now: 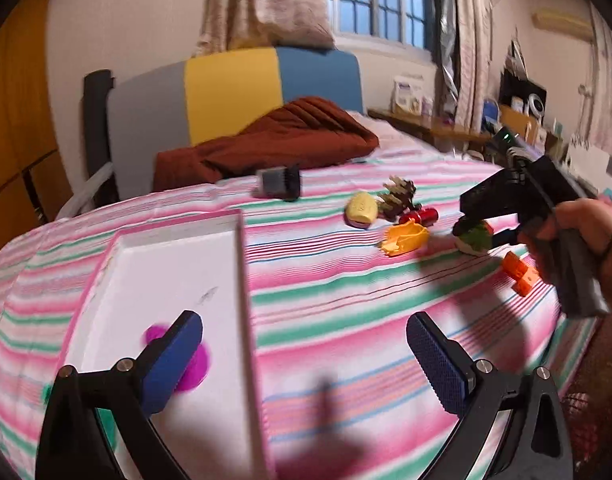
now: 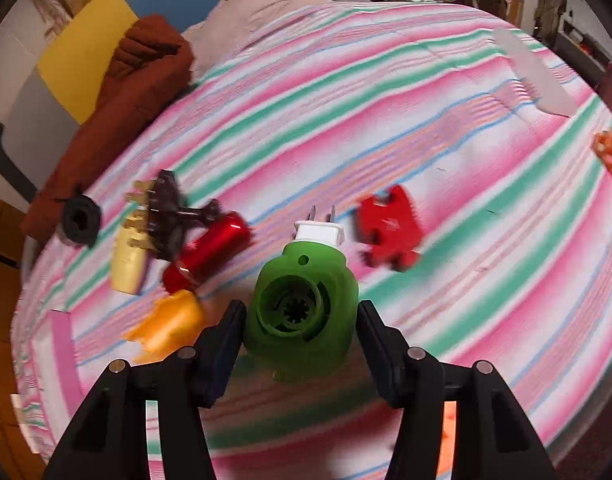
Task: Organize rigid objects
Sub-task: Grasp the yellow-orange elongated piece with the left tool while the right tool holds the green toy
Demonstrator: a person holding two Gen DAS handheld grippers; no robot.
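Note:
On the striped bedspread lies a green plug-in device with a white two-pin plug. My right gripper is shut on it, one pad against each side. In the left wrist view a hand holds that right gripper down over the green device, low at the bedspread. My left gripper stands wide open and empty above the right rim of a white tray. A purple object lies in the tray, partly hidden behind my left finger.
Left of the green device lie an orange piece, a red cylinder, a brown spiked part, a yellow piece and a black ring. A red flat piece lies right. A brown blanket is behind.

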